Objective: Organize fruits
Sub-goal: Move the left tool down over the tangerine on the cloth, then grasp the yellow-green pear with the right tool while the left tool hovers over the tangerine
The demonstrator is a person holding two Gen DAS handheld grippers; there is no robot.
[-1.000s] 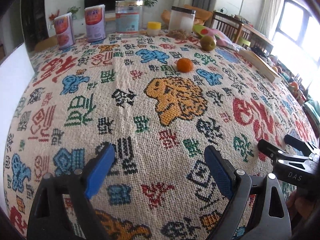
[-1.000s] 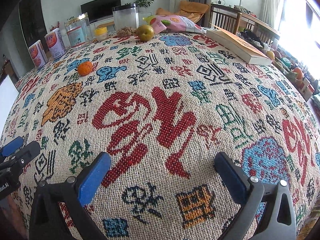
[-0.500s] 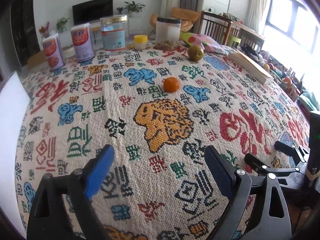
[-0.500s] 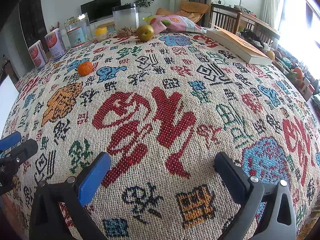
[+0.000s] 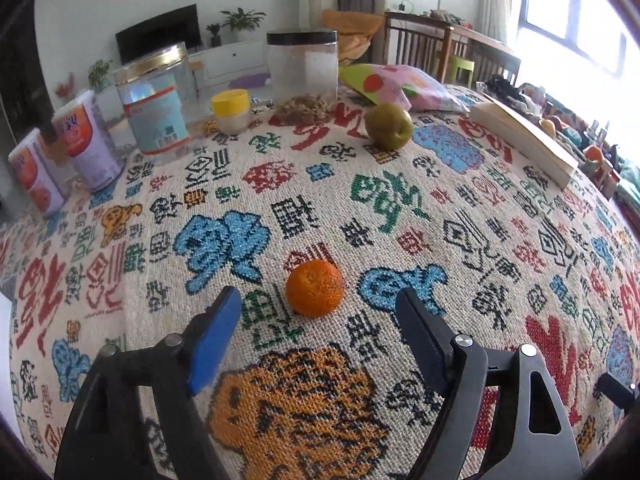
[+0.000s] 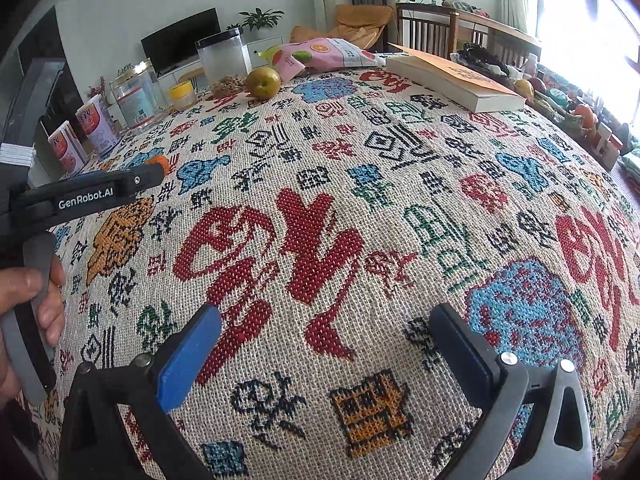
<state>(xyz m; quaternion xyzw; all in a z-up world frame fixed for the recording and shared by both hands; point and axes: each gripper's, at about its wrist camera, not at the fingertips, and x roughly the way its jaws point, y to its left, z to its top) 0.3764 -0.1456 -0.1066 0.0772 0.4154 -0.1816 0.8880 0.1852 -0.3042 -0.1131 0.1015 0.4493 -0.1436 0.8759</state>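
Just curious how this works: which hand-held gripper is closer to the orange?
Left. The left hand-held gripper sits right before the orange, its jaws just narrowed but not touching. The right hand-held gripper hangs open over bare cloth, well away.

Pale wall (image 5: 100,4), bright window (image 5: 576,8), perhaps a television (image 5: 160,36).

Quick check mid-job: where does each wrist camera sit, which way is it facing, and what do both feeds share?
Left wrist: rides the left gripper, angled down over the patterned tablecloth; its jaws have just been closing and stand open, short of the orange, not touching it.
Right wrist: rides the right gripper, angled down at bare cloth; jaws open, empty. The left gripper and a hand show at left.
Shared: orange, green fruit, jars, book.
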